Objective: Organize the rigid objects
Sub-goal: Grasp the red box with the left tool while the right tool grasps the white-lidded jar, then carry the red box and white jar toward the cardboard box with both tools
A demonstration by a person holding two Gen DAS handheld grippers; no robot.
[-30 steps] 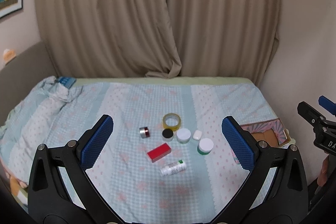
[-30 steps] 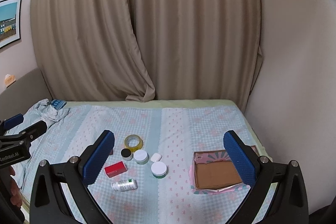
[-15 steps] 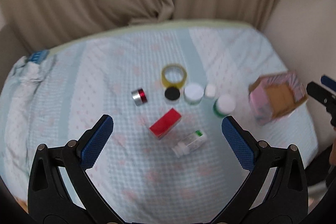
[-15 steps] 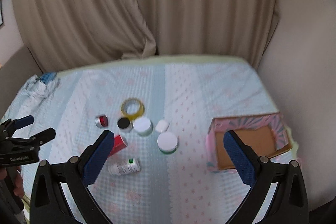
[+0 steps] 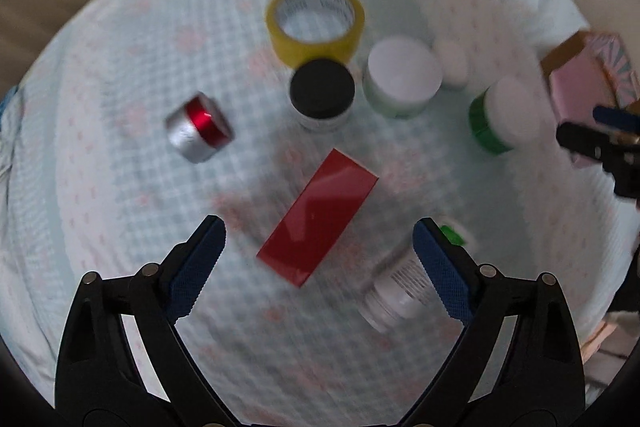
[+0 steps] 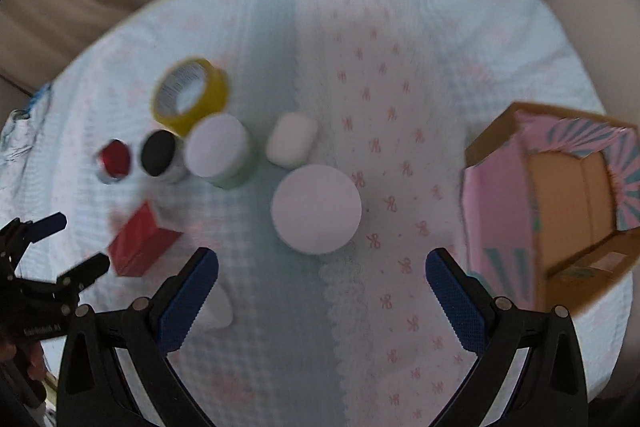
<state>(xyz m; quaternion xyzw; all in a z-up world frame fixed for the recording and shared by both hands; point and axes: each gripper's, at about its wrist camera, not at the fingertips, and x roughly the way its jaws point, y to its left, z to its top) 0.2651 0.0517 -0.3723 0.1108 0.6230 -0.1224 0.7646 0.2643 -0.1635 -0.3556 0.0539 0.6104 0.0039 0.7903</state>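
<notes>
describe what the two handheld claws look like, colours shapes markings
Both match: the left claw and the right claw have black plastic arms forking into a V, each tipped with a blue textured pad and fixed with silver rivets. In the right wrist view, the left claw's body carries small white lettering, too blurred to read. No cables or sleeves show.

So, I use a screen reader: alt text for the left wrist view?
An open claw hangs over a red box on a bedsheet. Beyond lie a tape roll, jars and a bottle.
</notes>
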